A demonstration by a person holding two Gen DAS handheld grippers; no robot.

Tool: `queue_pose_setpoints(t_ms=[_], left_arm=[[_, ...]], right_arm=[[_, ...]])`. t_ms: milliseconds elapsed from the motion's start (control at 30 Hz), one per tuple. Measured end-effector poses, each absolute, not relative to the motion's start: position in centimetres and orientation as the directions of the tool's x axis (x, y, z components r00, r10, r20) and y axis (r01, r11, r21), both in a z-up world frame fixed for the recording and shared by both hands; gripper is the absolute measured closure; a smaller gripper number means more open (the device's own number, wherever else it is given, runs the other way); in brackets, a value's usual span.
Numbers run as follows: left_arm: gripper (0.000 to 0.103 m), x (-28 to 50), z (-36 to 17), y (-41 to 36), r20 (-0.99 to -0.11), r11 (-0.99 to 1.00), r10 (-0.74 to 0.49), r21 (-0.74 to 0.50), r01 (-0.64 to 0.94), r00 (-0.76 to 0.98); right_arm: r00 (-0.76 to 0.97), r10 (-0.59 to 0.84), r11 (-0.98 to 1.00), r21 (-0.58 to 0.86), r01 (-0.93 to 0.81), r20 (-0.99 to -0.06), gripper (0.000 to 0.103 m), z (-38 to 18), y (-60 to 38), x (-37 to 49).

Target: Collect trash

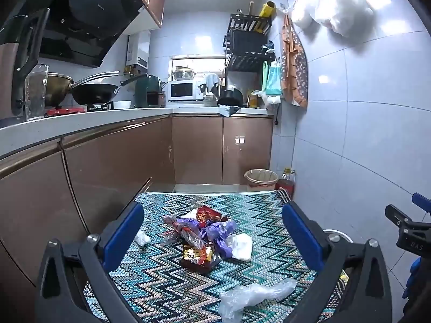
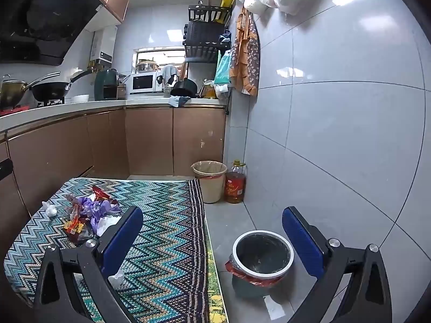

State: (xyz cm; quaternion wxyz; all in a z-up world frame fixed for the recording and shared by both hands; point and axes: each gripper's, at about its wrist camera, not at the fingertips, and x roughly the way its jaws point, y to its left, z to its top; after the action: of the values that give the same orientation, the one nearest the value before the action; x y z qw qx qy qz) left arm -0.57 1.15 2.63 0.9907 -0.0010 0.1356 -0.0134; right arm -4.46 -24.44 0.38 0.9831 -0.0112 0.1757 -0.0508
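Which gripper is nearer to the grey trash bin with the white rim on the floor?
Right. The right gripper hangs open almost over the grey trash bin with the white rim; the left gripper hangs open over the trash pile on the table, farther away.

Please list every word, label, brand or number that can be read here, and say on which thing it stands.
"DAS": on the black body of the right gripper, cut off at the picture's edge.
Snack wrapper: yellow print, too blurred to read.
Oil bottle: label too small.
Range hood: logo too small.
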Motion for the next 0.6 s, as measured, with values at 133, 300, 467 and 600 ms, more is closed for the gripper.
queue_pose_setpoints(t_ms=[133,300,467,600], left_arm=[[0.0,-0.57,2.66,1.17,-0.263,1.0,-0.02,-0.009,0.018,0.965],[0.0,-0.43,2.74,0.92,-0.273,1.0,-0.023,0.01,0.026,0.962],[0.0,0.0,2.3,0.85,-0.275,0.999,-0.035,0.011,0.04,0.961],[0.0,0.26,2.11,0.63,-0.283,0.999,-0.045,0.013,0.05,0.958]], right_arm=[[0.936,-0.122,0.992,-0.051,0.112,-0.332,0.0,0.47,-24.48,-4.71],[0.937,-0.142,0.99,-0.052,0.132,-0.319,0.0,0.78,-24.52,-4.82],[0.939,-0.14,0.99,-0.051,0.131,-0.315,0.0,0.81,-24.57,-4.91],[0.937,-0.137,0.991,-0.05,0.128,-0.323,0.0,0.82,-24.58,-4.76]])
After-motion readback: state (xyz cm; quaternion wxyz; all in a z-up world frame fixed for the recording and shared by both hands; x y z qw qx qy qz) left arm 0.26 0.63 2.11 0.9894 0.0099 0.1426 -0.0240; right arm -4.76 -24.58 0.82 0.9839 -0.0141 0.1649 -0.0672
